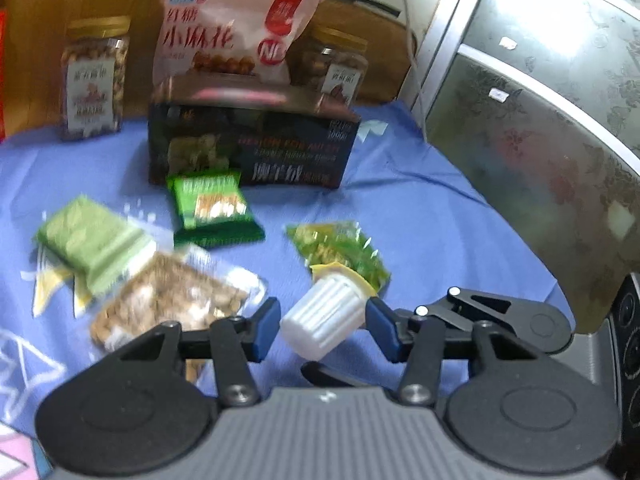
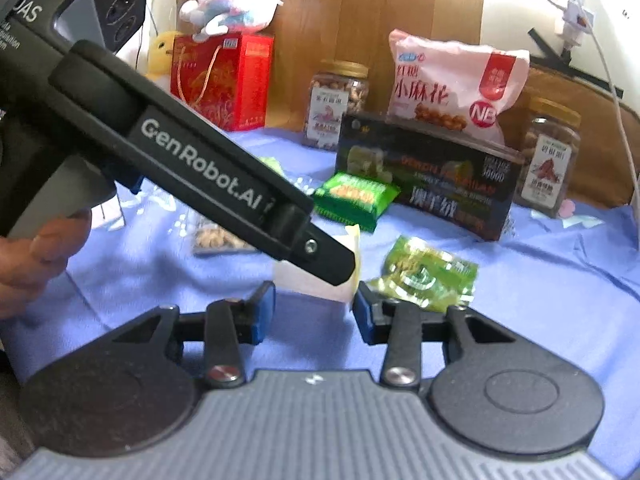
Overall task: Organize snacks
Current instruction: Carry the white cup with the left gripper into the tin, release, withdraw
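Note:
A white ribbed cup with a yellow lid (image 1: 326, 314) lies tipped on the blue cloth between the fingers of my left gripper (image 1: 322, 328), which is open around it. In the right wrist view the cup (image 2: 320, 280) sits just past my open, empty right gripper (image 2: 314, 312), partly hidden by the left gripper's black body (image 2: 208, 168). A yellow-green snack packet (image 1: 340, 250) lies just beyond the cup, also seen in the right wrist view (image 2: 428, 274). A dark green packet (image 1: 214, 208), a light green packet (image 1: 90, 246) and a clear bag of nuts (image 1: 168, 304) lie to the left.
A dark box (image 1: 252, 144) stands at the back with a pink snack bag (image 1: 228, 32) on top. Two nut jars (image 1: 94, 80) (image 1: 336, 68) flank it. A red gift box (image 2: 222, 80) and a plush toy (image 2: 232, 4) stand far left. A grey patterned cabinet (image 1: 540, 120) stands on the right.

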`<state>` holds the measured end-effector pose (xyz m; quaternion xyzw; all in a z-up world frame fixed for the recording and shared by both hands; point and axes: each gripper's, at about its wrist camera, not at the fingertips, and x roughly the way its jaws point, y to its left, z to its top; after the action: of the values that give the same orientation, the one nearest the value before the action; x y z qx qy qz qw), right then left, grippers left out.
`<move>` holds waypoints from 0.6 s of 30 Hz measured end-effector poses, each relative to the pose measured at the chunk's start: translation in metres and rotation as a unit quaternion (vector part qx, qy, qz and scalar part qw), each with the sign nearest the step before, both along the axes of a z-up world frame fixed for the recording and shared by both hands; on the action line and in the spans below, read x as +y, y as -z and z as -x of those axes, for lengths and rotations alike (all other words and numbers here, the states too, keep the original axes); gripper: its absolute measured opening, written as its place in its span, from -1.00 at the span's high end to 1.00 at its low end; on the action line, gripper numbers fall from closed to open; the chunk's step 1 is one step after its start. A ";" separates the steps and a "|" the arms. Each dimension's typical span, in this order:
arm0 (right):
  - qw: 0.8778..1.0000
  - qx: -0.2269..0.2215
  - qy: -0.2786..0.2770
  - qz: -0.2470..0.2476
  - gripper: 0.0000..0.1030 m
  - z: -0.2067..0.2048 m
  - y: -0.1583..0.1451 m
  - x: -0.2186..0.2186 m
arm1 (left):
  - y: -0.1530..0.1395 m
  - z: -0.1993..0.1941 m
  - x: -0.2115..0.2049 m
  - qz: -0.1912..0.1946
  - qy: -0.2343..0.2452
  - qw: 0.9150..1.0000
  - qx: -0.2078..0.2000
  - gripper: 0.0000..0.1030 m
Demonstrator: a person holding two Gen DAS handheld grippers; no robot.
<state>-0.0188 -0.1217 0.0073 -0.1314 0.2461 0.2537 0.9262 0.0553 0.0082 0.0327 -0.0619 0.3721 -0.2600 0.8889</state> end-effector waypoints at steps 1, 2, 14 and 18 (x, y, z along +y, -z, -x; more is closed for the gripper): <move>1.000 -0.008 0.001 -0.005 0.13 -0.001 -0.004 -0.001 | -0.006 -0.001 -0.001 0.001 0.002 1.000 -0.008 0.09; 1.000 -0.017 0.003 -0.010 0.13 -0.003 -0.008 -0.003 | -0.012 -0.004 -0.001 0.001 0.004 1.000 -0.016 0.10; 0.996 -0.080 0.013 -0.045 0.13 -0.101 -0.057 -0.009 | -0.070 -0.100 -0.006 0.010 -0.027 0.997 -0.077 0.07; 0.996 -0.067 0.014 -0.062 0.13 -0.149 -0.063 -0.006 | -0.071 -0.143 -0.002 0.003 -0.044 0.996 -0.076 0.06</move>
<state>0.1304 -0.1275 0.0700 -0.0875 0.1690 0.2458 0.9505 0.1984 0.0065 0.1035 -0.0609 0.2993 -0.2258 0.9250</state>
